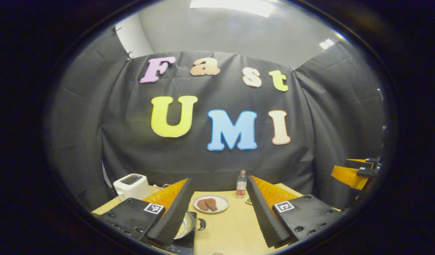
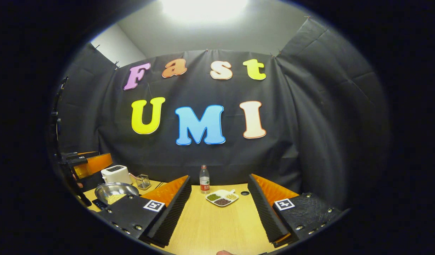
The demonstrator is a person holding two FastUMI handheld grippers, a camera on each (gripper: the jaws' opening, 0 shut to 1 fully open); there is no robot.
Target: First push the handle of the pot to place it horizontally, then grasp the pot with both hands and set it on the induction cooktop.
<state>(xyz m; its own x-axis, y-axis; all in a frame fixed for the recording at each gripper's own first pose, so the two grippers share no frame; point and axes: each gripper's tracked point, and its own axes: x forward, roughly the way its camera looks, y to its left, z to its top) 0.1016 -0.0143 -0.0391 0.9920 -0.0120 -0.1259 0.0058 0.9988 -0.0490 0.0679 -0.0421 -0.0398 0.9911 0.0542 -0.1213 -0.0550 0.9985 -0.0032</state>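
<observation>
The pot sits on the induction cooktop, partly behind the left tool's left finger. Both the left and right tool stand apart, holding nothing.

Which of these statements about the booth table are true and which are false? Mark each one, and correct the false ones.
1. The pot sits on the induction cooktop. True.
2. The left gripper is shut on the pot's handle. False: its jaws stand wide apart and hold nothing.
3. A water bottle stands upright near the booth wall. True.
4. The toaster lies tipped on its side. False: it stands upright.
5. The divided dish holds three kinds of grains or beans. True.
6. The right gripper grips the bottle. False: it is open, well short of the bottle.
</observation>
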